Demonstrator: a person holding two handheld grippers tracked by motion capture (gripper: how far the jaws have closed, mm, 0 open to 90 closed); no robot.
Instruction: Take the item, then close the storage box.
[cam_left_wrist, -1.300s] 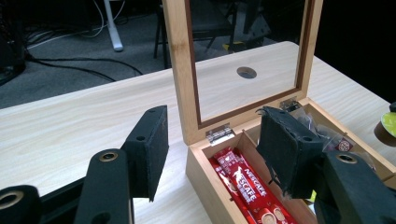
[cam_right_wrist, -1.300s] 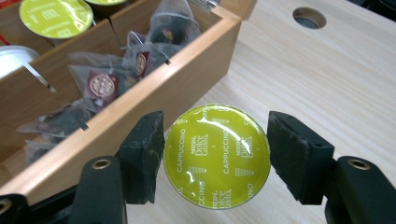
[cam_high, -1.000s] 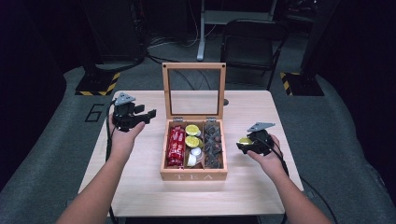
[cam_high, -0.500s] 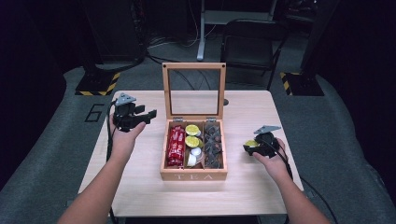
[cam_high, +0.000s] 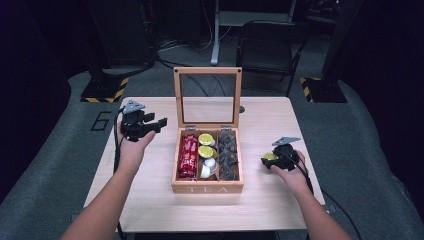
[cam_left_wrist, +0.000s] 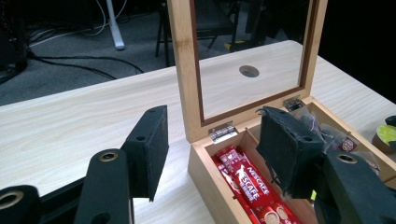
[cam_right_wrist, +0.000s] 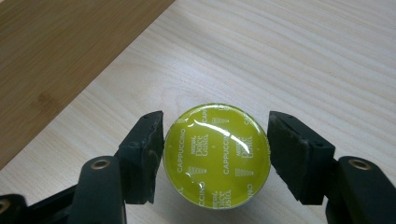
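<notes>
Item: yellow-green capsule (cam_right_wrist: 217, 156), set on the table (cam_high: 260, 125) right of the tea box (cam_high: 207, 187), apparently just freed between the right gripper (cam_right_wrist: 216, 154)'s parted jaws; left gripper (cam_left_wrist: 219, 151) empty, agape; risk: snagged and rolled on withdrawal.

We wore no sleeves; our black grippers (cam_high: 141, 125) (cam_high: 277, 158) had brass-ringed screws, grey three-cornered plates and trailing black cables.

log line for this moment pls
right gripper: jaws around capsule, set on table | left gripper: open, empty | tea box: lid up
</notes>
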